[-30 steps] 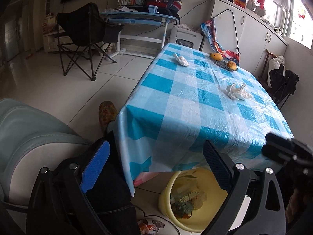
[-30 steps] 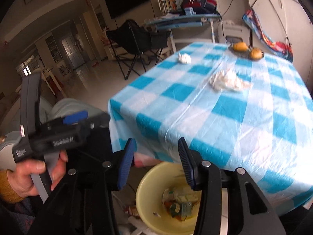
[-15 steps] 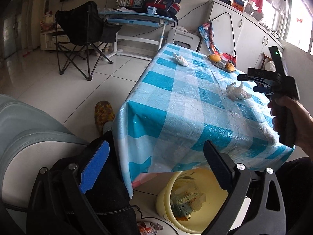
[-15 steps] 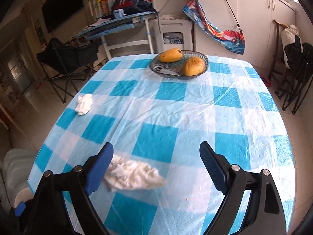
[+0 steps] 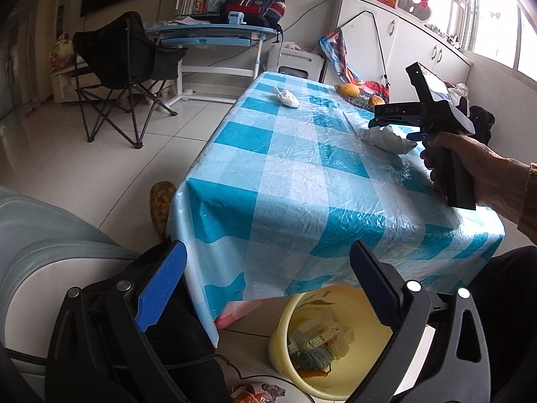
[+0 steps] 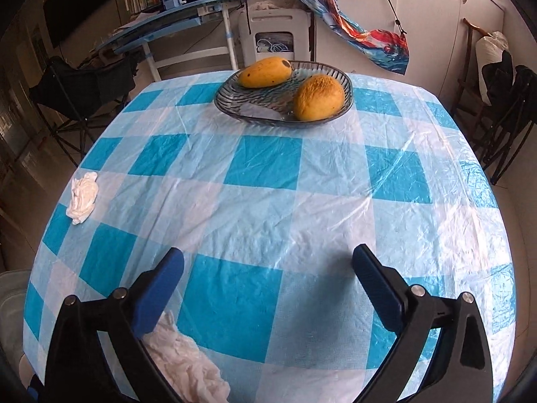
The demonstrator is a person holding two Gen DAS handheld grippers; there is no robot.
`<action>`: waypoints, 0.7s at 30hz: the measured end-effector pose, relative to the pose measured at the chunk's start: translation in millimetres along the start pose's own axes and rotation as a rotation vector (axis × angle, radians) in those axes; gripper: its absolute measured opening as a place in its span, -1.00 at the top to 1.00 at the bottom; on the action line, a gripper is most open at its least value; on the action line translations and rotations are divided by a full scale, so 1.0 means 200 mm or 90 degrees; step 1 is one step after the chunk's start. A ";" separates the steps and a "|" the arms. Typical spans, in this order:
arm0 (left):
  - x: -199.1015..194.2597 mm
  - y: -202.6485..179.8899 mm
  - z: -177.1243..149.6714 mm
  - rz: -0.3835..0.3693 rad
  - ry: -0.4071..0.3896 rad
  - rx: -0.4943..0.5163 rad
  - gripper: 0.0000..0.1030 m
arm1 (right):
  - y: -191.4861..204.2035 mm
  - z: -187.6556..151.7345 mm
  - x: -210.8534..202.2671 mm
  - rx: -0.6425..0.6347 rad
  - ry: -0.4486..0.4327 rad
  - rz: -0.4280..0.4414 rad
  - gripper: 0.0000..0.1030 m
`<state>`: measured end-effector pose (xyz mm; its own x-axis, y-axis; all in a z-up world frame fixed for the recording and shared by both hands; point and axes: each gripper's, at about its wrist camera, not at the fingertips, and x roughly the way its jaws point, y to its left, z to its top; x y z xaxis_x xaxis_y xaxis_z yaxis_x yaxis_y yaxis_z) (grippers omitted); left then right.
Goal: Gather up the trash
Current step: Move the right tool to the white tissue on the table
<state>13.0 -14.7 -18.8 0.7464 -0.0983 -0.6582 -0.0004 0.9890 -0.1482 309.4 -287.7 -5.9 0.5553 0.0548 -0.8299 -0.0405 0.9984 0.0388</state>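
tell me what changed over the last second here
The right tool swung from above the yellow bin up over the table to the near crumpled tissue, jaws opening, nothing gripped. Unmoved: the left tool, open; the far tissue; the fruit dish.

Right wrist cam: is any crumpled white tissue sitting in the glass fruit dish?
No: the glass fruit dish holds only two yellow mangoes, while both crumpled white tissues lie on the checked tablecloth.

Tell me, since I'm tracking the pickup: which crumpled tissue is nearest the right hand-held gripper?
The larger tissue under the opening right hand-held gripper, beside its left finger; the smaller tissue lies far off at the table's left edge.
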 end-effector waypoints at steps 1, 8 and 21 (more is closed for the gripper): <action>0.00 0.00 0.00 0.000 0.001 -0.003 -0.83 | 0.02 0.00 0.01 -0.010 0.003 -0.010 -0.88; 0.02 0.00 -0.01 0.003 0.014 -0.003 -0.83 | 0.02 -0.01 0.00 -0.013 0.004 -0.007 -0.88; 0.06 -0.04 -0.04 -0.003 0.043 0.007 -0.84 | 0.03 0.00 0.01 -0.013 0.004 -0.007 -0.88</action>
<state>16.4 -23.9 -32.1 0.6997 -0.1097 -0.7060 0.0108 0.9897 -0.1430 309.7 -282.5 -7.2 0.5507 0.0434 -0.8335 -0.0515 0.9985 0.0180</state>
